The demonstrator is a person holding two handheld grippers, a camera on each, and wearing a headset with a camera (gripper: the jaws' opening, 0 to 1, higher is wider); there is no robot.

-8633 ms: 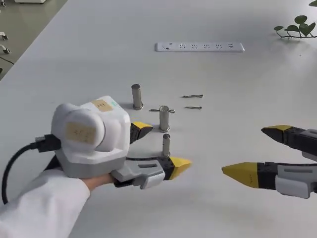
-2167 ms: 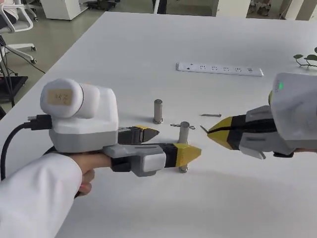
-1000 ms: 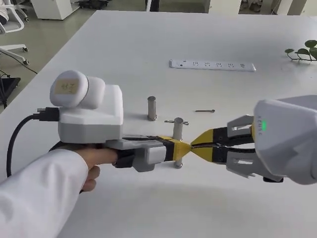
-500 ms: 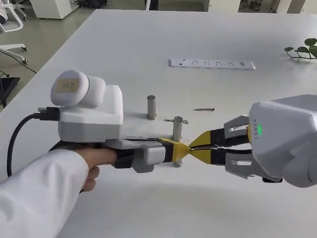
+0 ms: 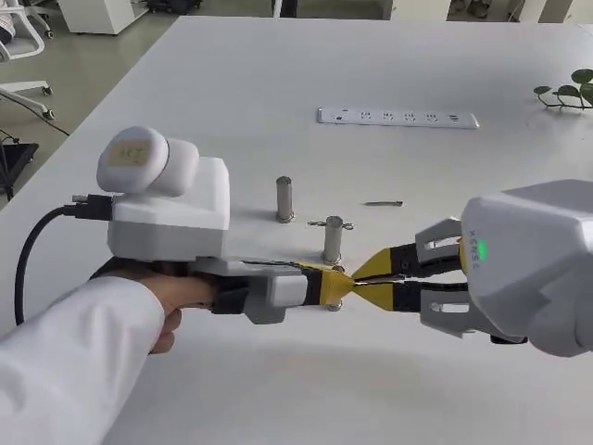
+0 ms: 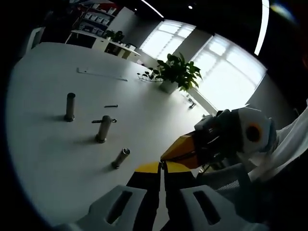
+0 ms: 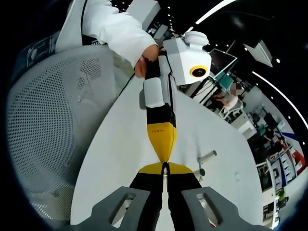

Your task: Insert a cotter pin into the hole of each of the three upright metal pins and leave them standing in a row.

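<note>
Head cam: high over the counter's (image 5: 278, 83) near side, pitched forward-down, mid range. Left hand-held gripper (image 5: 343, 285) cam: low over the counter, facing the windows, pin row (image 6: 102, 129) close on its left. Right hand-held gripper (image 5: 361, 282) cam: rolled, counter runs diagonally, faces the left unit nose-on, very close. Overlap: tip meeting point in all three views; pin row in head and left.

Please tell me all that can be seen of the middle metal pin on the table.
The middle pin is a short grey metal cylinder with a wider foot, standing upright on the white table. A thin cotter pin crosses near its top, sticking out on both sides. Nothing else touches it.
</note>
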